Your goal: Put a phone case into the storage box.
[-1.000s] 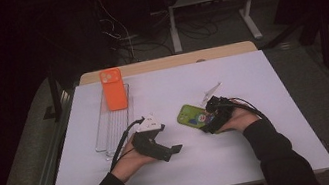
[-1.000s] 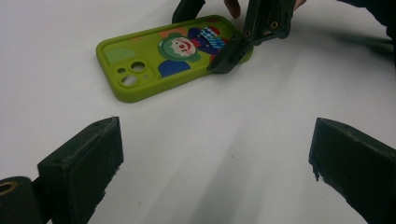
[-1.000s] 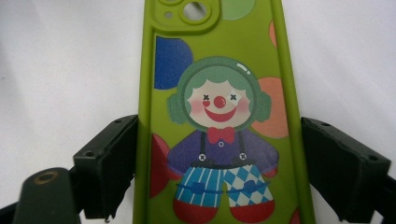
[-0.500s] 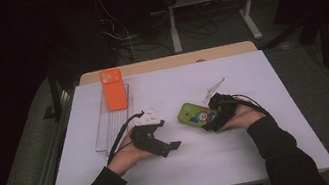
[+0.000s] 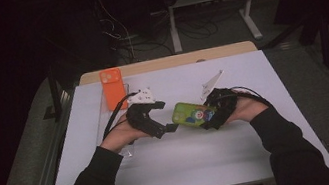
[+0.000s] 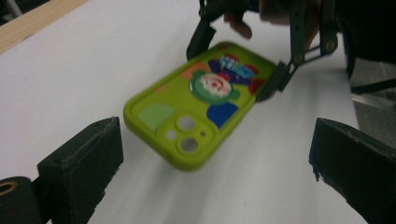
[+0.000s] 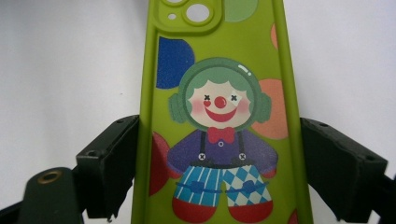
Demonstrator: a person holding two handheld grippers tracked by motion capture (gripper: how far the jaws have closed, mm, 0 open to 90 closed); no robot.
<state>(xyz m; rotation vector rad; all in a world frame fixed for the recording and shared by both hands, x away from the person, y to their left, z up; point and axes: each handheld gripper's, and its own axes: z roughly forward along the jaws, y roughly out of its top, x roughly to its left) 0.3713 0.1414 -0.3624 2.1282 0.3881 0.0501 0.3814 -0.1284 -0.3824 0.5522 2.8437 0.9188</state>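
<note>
Green phone case (image 7: 219, 121) apparently edge-clamped in right hand-held gripper (image 7: 219, 154).

No text legible on the phone case (image 7: 219, 121)

A phone case (image 5: 192, 114) is seen at frame centre on the table (image 5: 214, 160), between the left gripper (image 5: 162, 126) and the right gripper (image 5: 213, 115); another case (image 5: 113, 88) stands upper left.
</note>
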